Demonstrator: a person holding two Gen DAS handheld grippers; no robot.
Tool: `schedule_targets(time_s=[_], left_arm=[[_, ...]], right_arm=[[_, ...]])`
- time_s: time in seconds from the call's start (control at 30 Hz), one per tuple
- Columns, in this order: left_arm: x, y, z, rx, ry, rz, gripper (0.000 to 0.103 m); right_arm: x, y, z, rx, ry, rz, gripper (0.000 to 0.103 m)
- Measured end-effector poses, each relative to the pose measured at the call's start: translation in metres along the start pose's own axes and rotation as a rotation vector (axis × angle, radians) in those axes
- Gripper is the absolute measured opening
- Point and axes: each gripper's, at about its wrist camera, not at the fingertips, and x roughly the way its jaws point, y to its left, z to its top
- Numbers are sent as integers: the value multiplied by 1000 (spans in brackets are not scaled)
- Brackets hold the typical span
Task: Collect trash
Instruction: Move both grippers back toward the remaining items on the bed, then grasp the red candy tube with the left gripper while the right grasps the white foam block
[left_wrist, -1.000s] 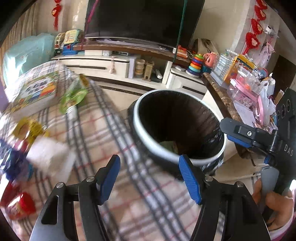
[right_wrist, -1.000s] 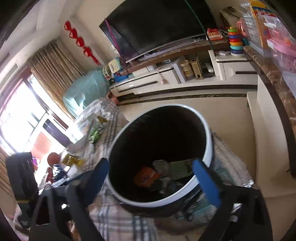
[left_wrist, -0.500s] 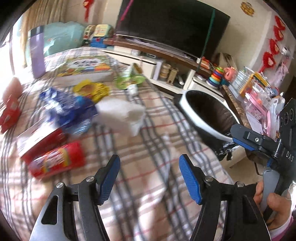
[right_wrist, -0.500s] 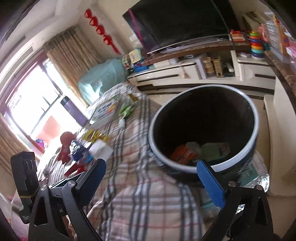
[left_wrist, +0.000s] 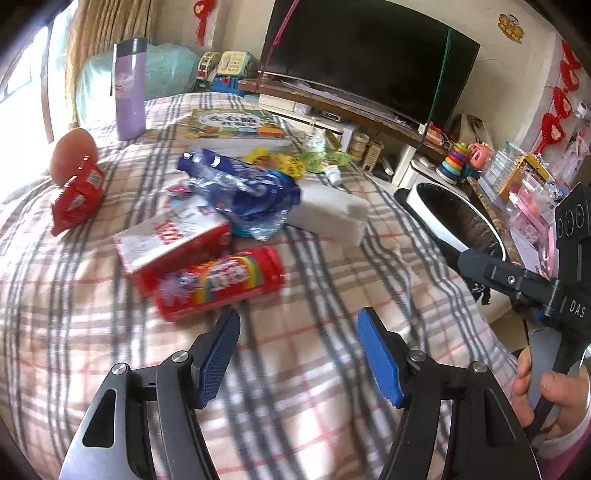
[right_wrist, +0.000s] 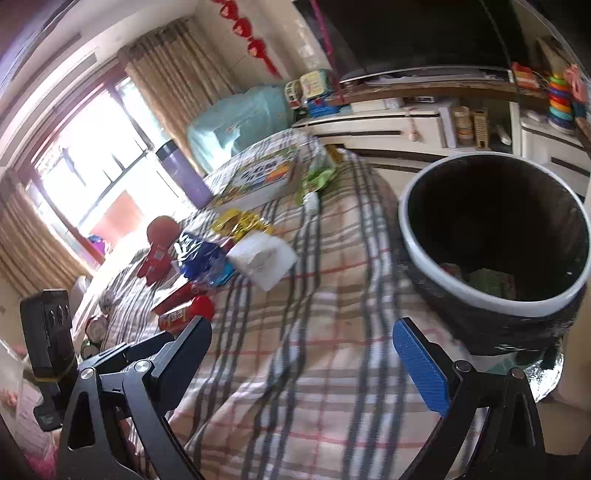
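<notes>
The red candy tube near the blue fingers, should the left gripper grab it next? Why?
Probably yes. The left gripper is open and empty, and the red candy tube is the closest litter, lying just beyond its fingertips on the checked cloth. Ease forward around it.

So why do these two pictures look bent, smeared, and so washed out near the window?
Both views come through fisheye lenses, so edges curve and corners go black. In the left wrist view the plaid cloth and red candy tube are streaked with motion blur, while the left tongs stay sharp. In the right wrist view the window is blown out white, and the bin interior is nearly black.
</notes>
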Motion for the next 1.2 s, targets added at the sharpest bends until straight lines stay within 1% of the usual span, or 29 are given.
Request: schedule_targets(time_s=[0.13, 0.3, 0.4, 0.43, 0.57, 0.67, 0.77, 0.93, 1.07, 1.1, 1.17, 1.2], left_arm=[[-5, 11, 0, 9, -2, 1, 66], [-2, 20, 7, 76, -3, 26, 66], [1, 22, 15, 152, 2, 28, 66], [4, 22, 18, 195, 8, 27, 66], [15, 21, 26, 316, 21, 49, 66], [23, 20, 29, 386, 41, 42, 66], [36, 21, 31, 439, 75, 54, 66], [54, 26, 35, 474, 119, 73, 66], [63, 28, 39, 464, 134, 74, 65], [63, 28, 39, 464, 134, 76, 64], [65, 28, 39, 462, 137, 78, 56], [64, 28, 38, 459, 137, 75, 48]], right_arm=[[9, 10, -1, -39, 23, 5, 100], [22, 18, -2, -77, 52, 5, 100], [29, 22, -1, -114, 68, 9, 100], [31, 22, 1, -125, 70, 9, 100], [42, 28, 8, -186, 82, 8, 100], [53, 34, 16, -239, 97, 11, 99], [66, 38, 23, -283, 115, 14, 99], [89, 38, 33, -332, 149, -2, 99], [106, 39, 40, -357, 175, 0, 97], [110, 41, 40, -367, 178, -1, 97], [117, 45, 40, -390, 183, -6, 92], [120, 45, 40, -395, 189, -9, 82]])
